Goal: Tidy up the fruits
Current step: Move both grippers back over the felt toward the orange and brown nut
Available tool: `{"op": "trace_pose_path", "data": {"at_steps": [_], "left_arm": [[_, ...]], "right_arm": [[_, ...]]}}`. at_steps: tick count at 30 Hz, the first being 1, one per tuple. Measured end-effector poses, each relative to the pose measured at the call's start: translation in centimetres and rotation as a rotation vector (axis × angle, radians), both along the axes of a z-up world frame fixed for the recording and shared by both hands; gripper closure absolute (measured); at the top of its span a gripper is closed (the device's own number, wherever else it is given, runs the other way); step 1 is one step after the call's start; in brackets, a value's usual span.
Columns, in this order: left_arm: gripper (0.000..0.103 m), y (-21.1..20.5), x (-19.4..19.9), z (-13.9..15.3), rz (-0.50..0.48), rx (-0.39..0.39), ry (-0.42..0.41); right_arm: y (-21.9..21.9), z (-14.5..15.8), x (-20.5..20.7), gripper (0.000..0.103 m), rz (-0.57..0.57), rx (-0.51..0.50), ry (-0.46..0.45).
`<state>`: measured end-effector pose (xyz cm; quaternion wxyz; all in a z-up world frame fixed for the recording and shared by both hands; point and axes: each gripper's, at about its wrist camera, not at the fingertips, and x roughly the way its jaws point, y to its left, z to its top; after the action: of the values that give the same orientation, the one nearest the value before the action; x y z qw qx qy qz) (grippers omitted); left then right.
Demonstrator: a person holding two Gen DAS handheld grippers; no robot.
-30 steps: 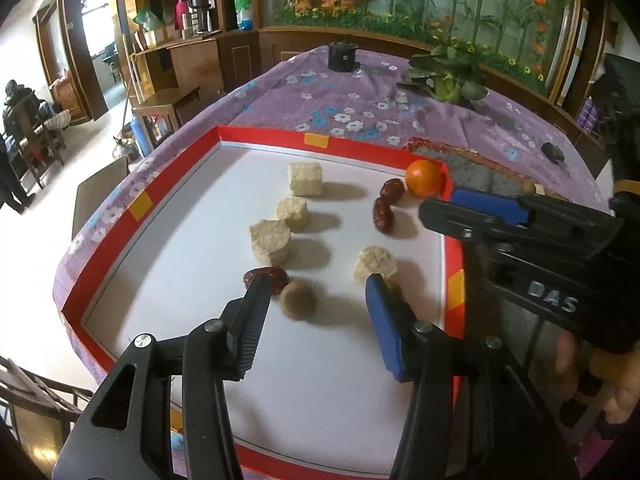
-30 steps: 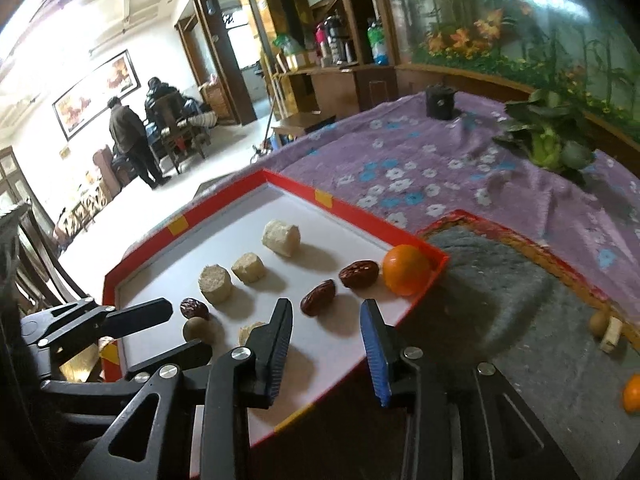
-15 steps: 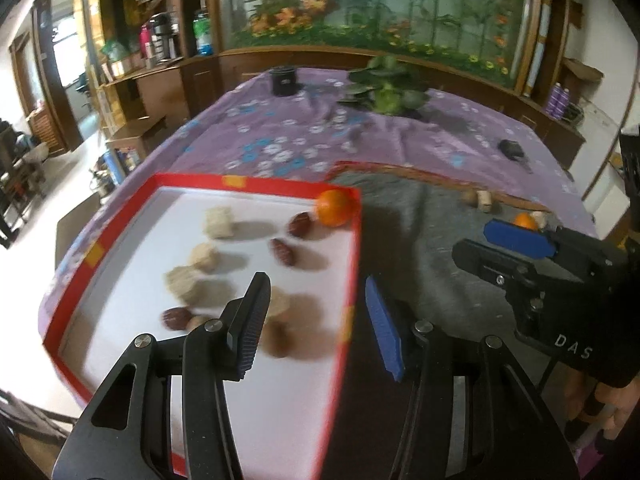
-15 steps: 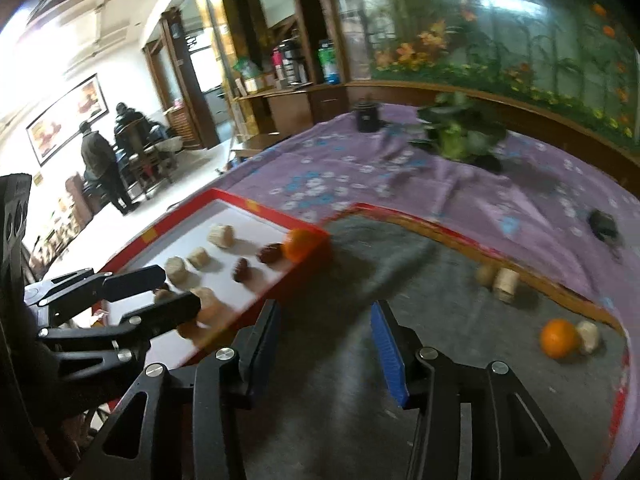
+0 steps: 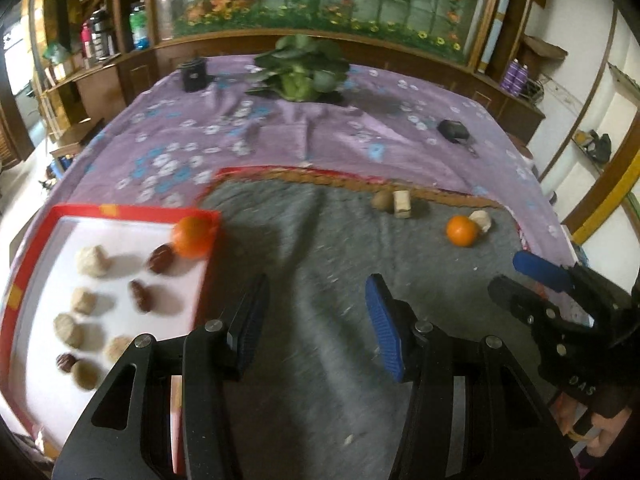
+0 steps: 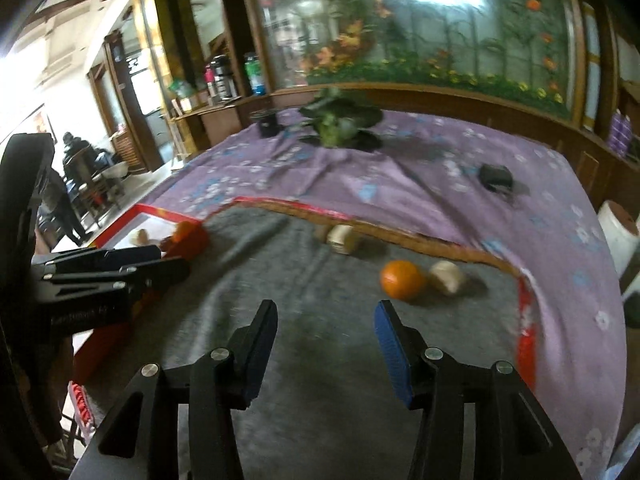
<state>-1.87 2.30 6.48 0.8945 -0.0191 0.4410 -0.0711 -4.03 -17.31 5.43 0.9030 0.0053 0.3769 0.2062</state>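
Note:
A red-rimmed white tray (image 5: 36, 222) at the left holds an orange (image 5: 193, 236), several dark red dates (image 5: 161, 259) and several pale chunks (image 5: 93, 261). On the grey mat (image 5: 320, 248) lie a second orange (image 5: 462, 231), a pale chunk (image 5: 481, 220), a brown kiwi (image 5: 382, 201) and a cut pale piece (image 5: 402, 202). My left gripper (image 5: 316, 328) is open and empty over the mat. My right gripper (image 6: 326, 340) is open and empty, with the second orange (image 6: 401, 280) and a pale chunk (image 6: 447, 277) just ahead to its right.
A purple flowered cloth (image 5: 280, 136) covers the table. A green plant (image 5: 300, 68), a black cup (image 5: 194, 76) and a small black object (image 5: 453, 130) stand at the back. A white roll (image 6: 618, 236) is at the right edge.
Both grippers have swung right, from over the tray to over the grey mat. Both stay open and empty. The loose orange and pieces on the mat have come into view.

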Motion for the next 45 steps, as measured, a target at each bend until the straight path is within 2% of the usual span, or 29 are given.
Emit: {"op": "trace_pose_path", "data": {"at_steps": [7,17,24,26,29,33,37,41,45], "left_arm": [[0.054,-2.3,3.7,-1.3,-0.005,0.034,0.041],[0.054,-3.9,9.5,-1.9,0.059,0.044,0.060],[0.054,-5.1,13.6,-3.8,0.093,0.126,0.103],[0.054,-5.5,13.6,-4.4,0.067,0.155,0.121],[0.054,-5.5,11.6,-4.9,0.017,0.217,0.111],[0.054,-3.7,7.3,-4.8,-0.053,0.188,0.160],[0.054,-3.1,5.4,-3.7,-0.048,0.187,0.115],[0.054,-3.6,6.9,-3.0,-0.025,0.182,0.079],[0.054,-4.5,11.1,-2.8,0.056,0.216,0.037]], "right_arm": [[-3.3,-1.0,0.7,0.053,-0.046,0.044,0.039],[-5.4,-1.4,1.6,0.053,-0.066,0.072,0.045],[-5.6,-2.2,2.0,0.053,-0.052,0.095,0.068],[-5.5,-2.4,2.1,0.053,-0.046,0.093,0.073],[-5.6,-2.5,2.1,0.053,-0.045,0.092,0.074],[-6.0,-2.4,2.1,0.053,-0.042,0.112,0.073],[-6.1,-2.6,2.3,0.053,-0.040,0.120,0.082],[-6.0,-2.7,2.2,0.053,-0.039,0.122,0.088],[-6.1,-2.7,2.1,0.053,-0.039,0.137,0.087]]}}
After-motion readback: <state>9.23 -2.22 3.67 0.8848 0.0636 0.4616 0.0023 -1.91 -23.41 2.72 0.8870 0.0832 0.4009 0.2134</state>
